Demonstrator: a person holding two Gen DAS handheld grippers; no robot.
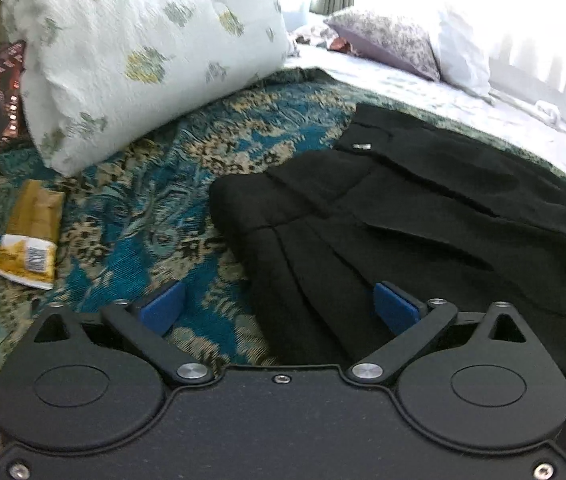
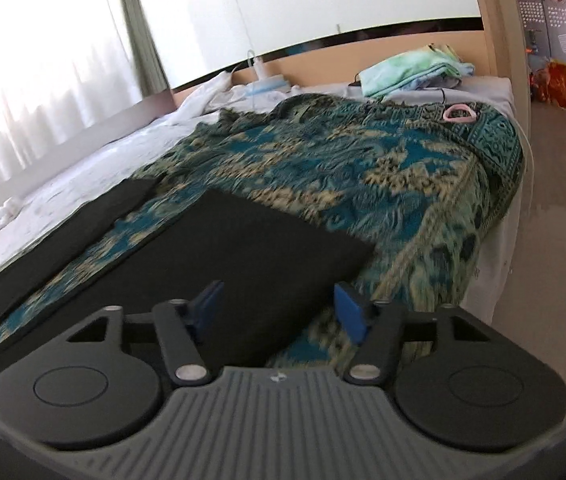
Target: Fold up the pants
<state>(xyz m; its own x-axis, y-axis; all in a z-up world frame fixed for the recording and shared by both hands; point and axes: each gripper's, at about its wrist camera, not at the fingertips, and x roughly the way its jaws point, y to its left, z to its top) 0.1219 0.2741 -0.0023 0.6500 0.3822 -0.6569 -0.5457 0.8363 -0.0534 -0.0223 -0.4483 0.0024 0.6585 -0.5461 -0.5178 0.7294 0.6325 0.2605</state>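
Black pants (image 1: 423,220) lie spread flat on a teal patterned blanket (image 1: 163,208) on a bed. The waistband end with a small metal clasp (image 1: 361,146) shows in the left wrist view. My left gripper (image 1: 279,304) is open and empty, hovering just above the near edge of the waist. In the right wrist view the two pant legs (image 2: 251,248) lie apart, with blanket (image 2: 383,152) between them. My right gripper (image 2: 279,304) is open and empty above the near leg's hem end.
A large white pillow (image 1: 143,52) leans at the left, a yellow packet (image 1: 29,236) lies beside it. A floral pillow (image 1: 387,40) is farther back. Folded cloth (image 2: 411,70) and a pink ring (image 2: 461,113) sit at the bed's far end. The bed edge and floor (image 2: 563,200) are to the right.
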